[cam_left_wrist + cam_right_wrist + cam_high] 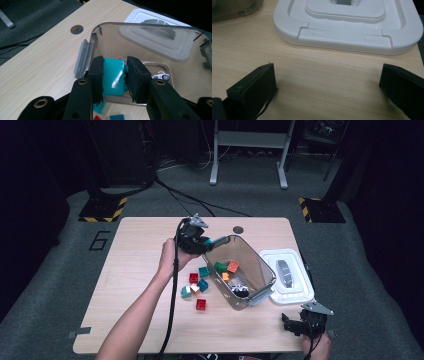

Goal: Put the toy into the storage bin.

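Observation:
My left gripper [115, 80] is shut on a teal brick [113, 77] and holds it over the near rim of a clear plastic bin [250, 257]. In the high view this gripper [212, 242] hangs at the bin's back left corner. Inside the bin lie a green brick [220, 266], an orange brick [233, 266] and a small toy car [161, 75]. My right gripper [327, 82] stands open just above the table with nothing between its jaws, facing the white lid [347, 25]. From above, the right gripper [302, 321] is at the table's front right corner.
Several loose bricks [196, 287], red, teal and blue, lie on the wooden table [135, 270] left of the bin. The white lid [287, 275] lies flat to the bin's right. A round cable hole [238, 229] sits near the back edge.

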The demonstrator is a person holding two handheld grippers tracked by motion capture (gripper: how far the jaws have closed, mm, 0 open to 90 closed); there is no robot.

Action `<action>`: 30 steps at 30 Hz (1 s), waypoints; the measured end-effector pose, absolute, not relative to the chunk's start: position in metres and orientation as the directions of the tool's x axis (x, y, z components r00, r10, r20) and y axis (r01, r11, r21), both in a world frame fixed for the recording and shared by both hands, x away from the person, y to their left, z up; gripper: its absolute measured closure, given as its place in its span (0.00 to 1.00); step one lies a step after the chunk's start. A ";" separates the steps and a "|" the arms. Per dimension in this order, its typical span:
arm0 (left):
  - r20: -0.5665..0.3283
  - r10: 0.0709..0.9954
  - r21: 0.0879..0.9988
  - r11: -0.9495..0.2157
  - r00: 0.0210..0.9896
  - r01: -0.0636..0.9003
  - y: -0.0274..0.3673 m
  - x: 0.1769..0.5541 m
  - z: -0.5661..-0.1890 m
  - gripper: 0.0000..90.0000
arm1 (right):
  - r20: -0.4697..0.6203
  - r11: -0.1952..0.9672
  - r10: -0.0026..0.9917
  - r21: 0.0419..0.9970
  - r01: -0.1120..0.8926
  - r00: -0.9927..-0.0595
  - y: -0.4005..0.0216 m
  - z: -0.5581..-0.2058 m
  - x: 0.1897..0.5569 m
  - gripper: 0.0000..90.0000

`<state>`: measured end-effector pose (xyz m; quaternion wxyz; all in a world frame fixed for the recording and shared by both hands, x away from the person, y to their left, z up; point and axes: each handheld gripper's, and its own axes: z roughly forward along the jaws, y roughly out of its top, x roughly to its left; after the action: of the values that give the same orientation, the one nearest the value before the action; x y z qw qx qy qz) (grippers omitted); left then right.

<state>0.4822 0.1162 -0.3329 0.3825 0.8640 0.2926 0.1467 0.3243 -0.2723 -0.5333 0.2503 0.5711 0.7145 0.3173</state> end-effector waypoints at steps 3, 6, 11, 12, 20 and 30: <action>0.035 0.608 0.732 -0.555 0.793 0.394 0.105 0.484 -0.338 0.75 | 0.005 0.146 0.975 0.740 0.657 -0.223 -0.272 -0.533 0.324 0.00; 0.035 0.603 0.723 -0.566 0.797 0.396 0.097 0.487 -0.343 0.75 | 0.005 0.146 0.975 0.739 0.657 -0.222 -0.272 -0.533 0.324 0.00; 0.020 0.600 0.698 -0.581 0.800 0.419 0.092 0.493 -0.355 0.75 | 0.005 0.146 0.975 0.740 0.657 -0.222 -0.272 -0.533 0.324 0.00; 0.019 0.600 0.691 -0.587 0.800 0.423 0.091 0.495 -0.358 0.75 | 0.005 0.146 0.975 0.740 0.657 -0.222 -0.272 -0.533 0.324 0.00; 0.003 0.610 0.656 -0.600 0.793 0.459 0.094 0.499 -0.377 0.75 | 0.004 0.146 0.975 0.740 0.657 -0.221 -0.272 -0.533 0.324 0.00; 0.001 0.640 0.673 -0.569 0.768 0.473 0.100 0.494 -0.379 0.52 | 0.005 0.146 0.975 0.740 0.657 -0.221 -0.272 -0.533 0.324 0.00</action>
<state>0.4938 0.0996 -0.3791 0.3388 0.8771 0.3172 0.1232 0.3242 -0.2723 -0.5334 0.2506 0.5714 0.7141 0.3174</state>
